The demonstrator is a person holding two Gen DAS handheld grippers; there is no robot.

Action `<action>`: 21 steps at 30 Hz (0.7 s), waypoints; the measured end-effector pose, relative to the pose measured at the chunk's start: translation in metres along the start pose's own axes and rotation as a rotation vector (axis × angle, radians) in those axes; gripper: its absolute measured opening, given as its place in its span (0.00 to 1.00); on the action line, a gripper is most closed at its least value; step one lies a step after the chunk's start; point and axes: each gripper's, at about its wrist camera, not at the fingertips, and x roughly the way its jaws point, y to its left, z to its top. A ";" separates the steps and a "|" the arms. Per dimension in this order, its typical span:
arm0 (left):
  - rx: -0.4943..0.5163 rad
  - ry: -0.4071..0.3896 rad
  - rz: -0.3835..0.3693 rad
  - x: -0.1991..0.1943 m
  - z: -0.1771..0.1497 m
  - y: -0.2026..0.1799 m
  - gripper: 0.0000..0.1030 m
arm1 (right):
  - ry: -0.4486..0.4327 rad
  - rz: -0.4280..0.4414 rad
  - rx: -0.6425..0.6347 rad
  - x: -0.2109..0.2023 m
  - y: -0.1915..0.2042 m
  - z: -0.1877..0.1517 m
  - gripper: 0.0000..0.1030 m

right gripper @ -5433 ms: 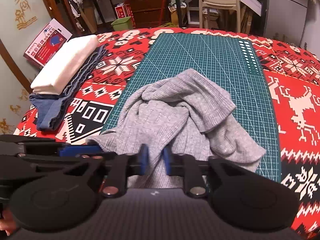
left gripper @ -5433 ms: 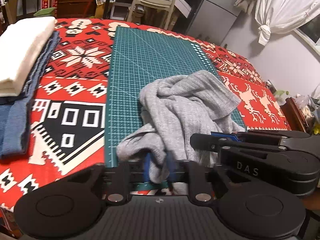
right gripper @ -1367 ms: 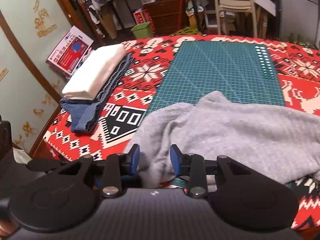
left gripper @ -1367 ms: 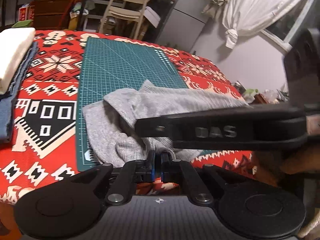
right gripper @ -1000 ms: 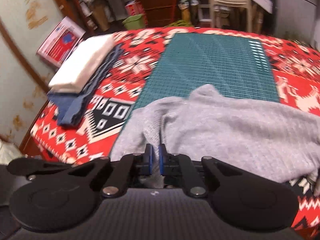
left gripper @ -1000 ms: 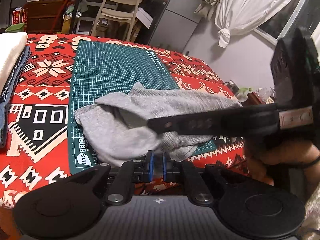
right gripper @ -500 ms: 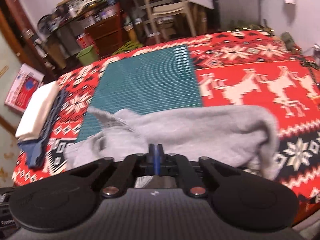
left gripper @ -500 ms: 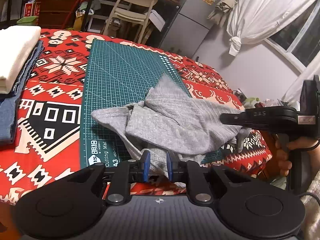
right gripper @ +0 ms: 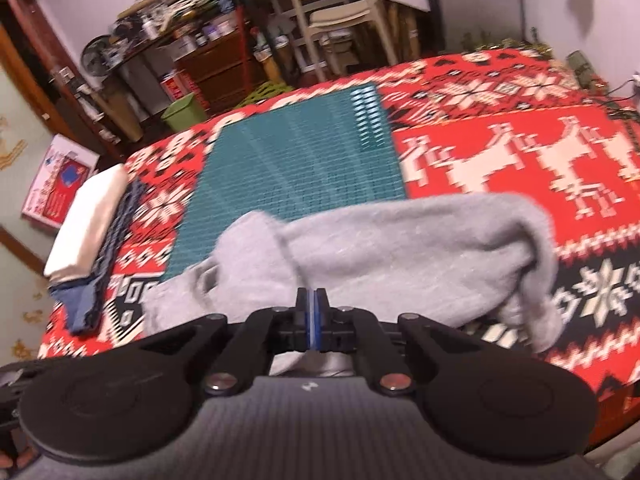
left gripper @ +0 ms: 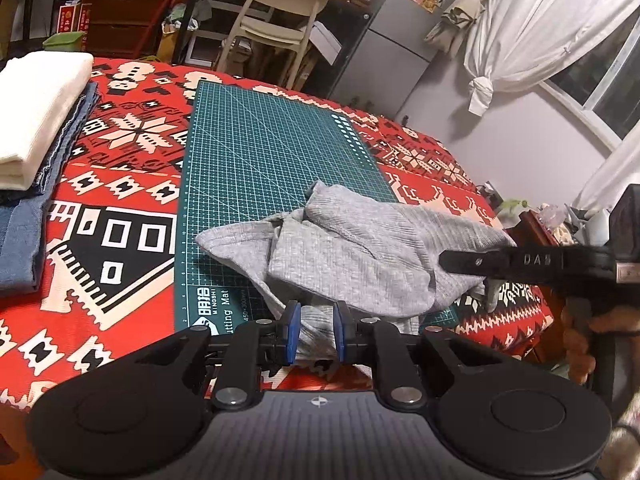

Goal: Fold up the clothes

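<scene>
A crumpled grey knit garment (left gripper: 360,248) lies at the near end of a green cutting mat (left gripper: 260,152), spilling right onto the red patterned blanket (left gripper: 120,208). My left gripper (left gripper: 315,332) is at its near edge, blue pads closed on a thick bunch of the cloth. My right gripper (right gripper: 311,312) is shut, with a thin edge of the garment (right gripper: 400,252) pinched between its pads. In the left wrist view the right gripper (left gripper: 452,262) reaches in from the right, its tip at the garment's right side, held by a person's hand (left gripper: 580,340).
A stack of folded clothes (left gripper: 36,108), white on blue, sits at the blanket's left edge. The far half of the mat (right gripper: 300,160) is bare. Beyond the bed stand a pale chair (left gripper: 276,12), drawers and clutter. The bed's near and right edges drop off close by.
My right gripper has swung out to the right with the garment's edge, stretching the cloth sideways. The left gripper's pads stand a little wider than a second ago, cloth still between them.
</scene>
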 end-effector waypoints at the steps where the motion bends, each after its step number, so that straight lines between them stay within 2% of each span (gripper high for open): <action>1: -0.001 0.000 0.001 0.000 0.000 0.000 0.15 | 0.007 0.011 -0.011 0.001 0.005 -0.002 0.06; 4: -0.002 -0.001 0.001 -0.002 -0.002 0.002 0.15 | 0.022 0.031 -0.042 0.003 0.019 -0.010 0.07; 5: -0.004 -0.001 0.001 -0.003 -0.002 0.002 0.15 | 0.026 0.036 -0.052 0.004 0.023 -0.013 0.10; 6: -0.006 -0.001 0.000 -0.003 -0.002 0.002 0.15 | 0.029 0.039 -0.063 0.004 0.027 -0.015 0.19; 8: -0.009 0.000 -0.002 -0.003 -0.002 0.003 0.15 | 0.034 0.038 -0.090 0.007 0.033 -0.020 0.30; 9: -0.010 0.000 0.000 -0.003 -0.003 0.003 0.15 | 0.037 0.038 -0.100 0.007 0.035 -0.023 0.32; 12: -0.013 0.000 0.002 -0.003 -0.003 0.004 0.15 | 0.047 0.031 -0.120 0.012 0.040 -0.026 0.35; 16: -0.018 -0.002 0.000 -0.005 -0.003 0.005 0.19 | 0.068 -0.007 -0.164 0.023 0.042 -0.029 0.35; 21: -0.027 0.001 0.008 -0.005 -0.003 0.009 0.19 | 0.081 -0.011 -0.159 0.036 0.042 -0.032 0.35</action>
